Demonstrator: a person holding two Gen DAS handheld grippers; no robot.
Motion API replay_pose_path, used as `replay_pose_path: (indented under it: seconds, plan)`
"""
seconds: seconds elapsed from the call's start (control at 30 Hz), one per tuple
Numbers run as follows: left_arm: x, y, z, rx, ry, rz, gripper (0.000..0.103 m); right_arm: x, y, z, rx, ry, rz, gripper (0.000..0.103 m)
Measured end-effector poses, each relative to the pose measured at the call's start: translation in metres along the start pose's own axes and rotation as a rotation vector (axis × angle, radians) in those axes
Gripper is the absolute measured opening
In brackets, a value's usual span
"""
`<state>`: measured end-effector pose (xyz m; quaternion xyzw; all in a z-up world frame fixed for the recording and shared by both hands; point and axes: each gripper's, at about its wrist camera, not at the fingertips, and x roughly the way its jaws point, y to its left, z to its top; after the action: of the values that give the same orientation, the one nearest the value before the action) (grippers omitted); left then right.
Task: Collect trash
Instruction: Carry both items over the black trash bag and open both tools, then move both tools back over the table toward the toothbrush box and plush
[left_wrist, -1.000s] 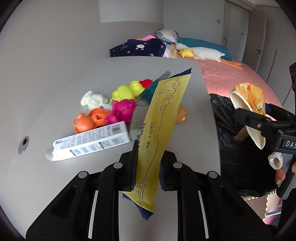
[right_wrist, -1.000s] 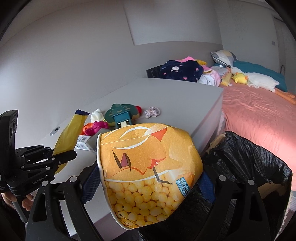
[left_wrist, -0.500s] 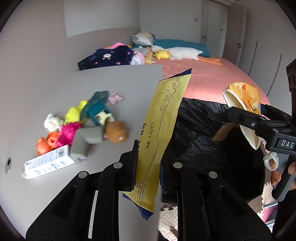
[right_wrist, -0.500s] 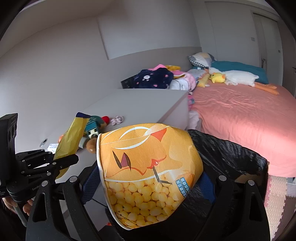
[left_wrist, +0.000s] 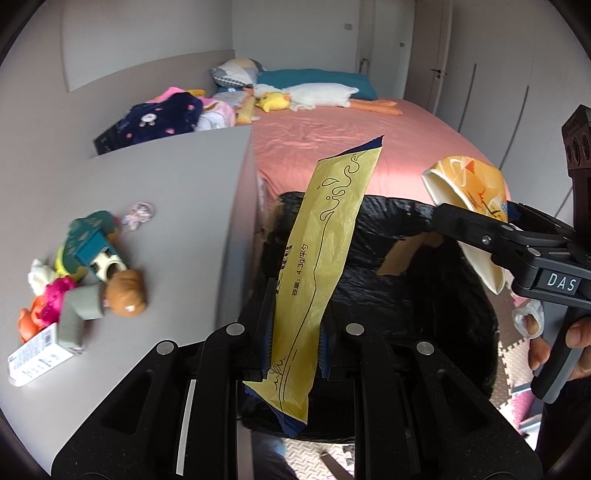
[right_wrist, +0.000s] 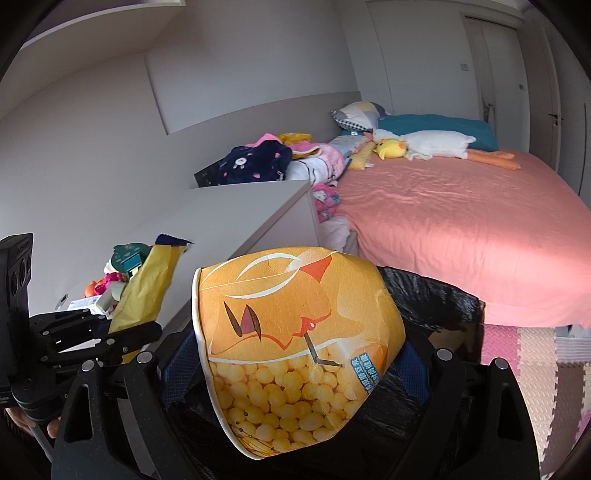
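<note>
My left gripper (left_wrist: 291, 314) is shut on a long yellow sachet wrapper (left_wrist: 325, 251), which stands up between the pads over the near rim of a black trash bag (left_wrist: 406, 295). My right gripper (right_wrist: 293, 360) holds a squashed orange popcorn cup (right_wrist: 295, 332) on its side above the same bag (right_wrist: 436, 295). Its jaws are opening, with the cup still between the pads. In the left wrist view the cup (left_wrist: 472, 184) and the right gripper (left_wrist: 480, 236) hang over the bag's far right rim. The right wrist view shows the left gripper (right_wrist: 147, 328) and the wrapper (right_wrist: 147, 288) at the left.
A grey desk (left_wrist: 166, 184) on the left carries several small toys (left_wrist: 92, 266) and a white carton (left_wrist: 33, 358). A pink bed (right_wrist: 461, 221) with plush toys lies behind the bag. Foam floor mats (right_wrist: 535, 362) cover the floor to the right.
Both grippers have swung right, off the desk and over the black bag, each with its item still in it. The toys have slid to the left edge of the views.
</note>
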<state>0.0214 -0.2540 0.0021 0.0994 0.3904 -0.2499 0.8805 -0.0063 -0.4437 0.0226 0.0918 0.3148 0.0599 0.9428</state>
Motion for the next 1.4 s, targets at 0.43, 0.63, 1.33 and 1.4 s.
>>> replay_pose_path:
  seconds: [0.43,0.63,1.33,1.4]
  plan:
    - [0.016,-0.005,-0.004,0.001,-0.004,0.012,0.097,-0.008,-0.014,0.005,0.026,-0.074,-0.101,0.1]
    - [0.009,0.0,-0.007,0.007,-0.005,0.028,0.097,-0.002,-0.003,0.006,0.006,-0.055,-0.079,0.1]
    - [-0.023,0.071,-0.026,-0.149,-0.008,0.153,0.097,0.026,0.059,0.005,-0.072,-0.007,0.042,0.1]
    - [-0.028,0.079,-0.028,-0.176,-0.01,0.168,0.097,0.03,0.068,0.004,-0.083,-0.002,0.063,0.1]
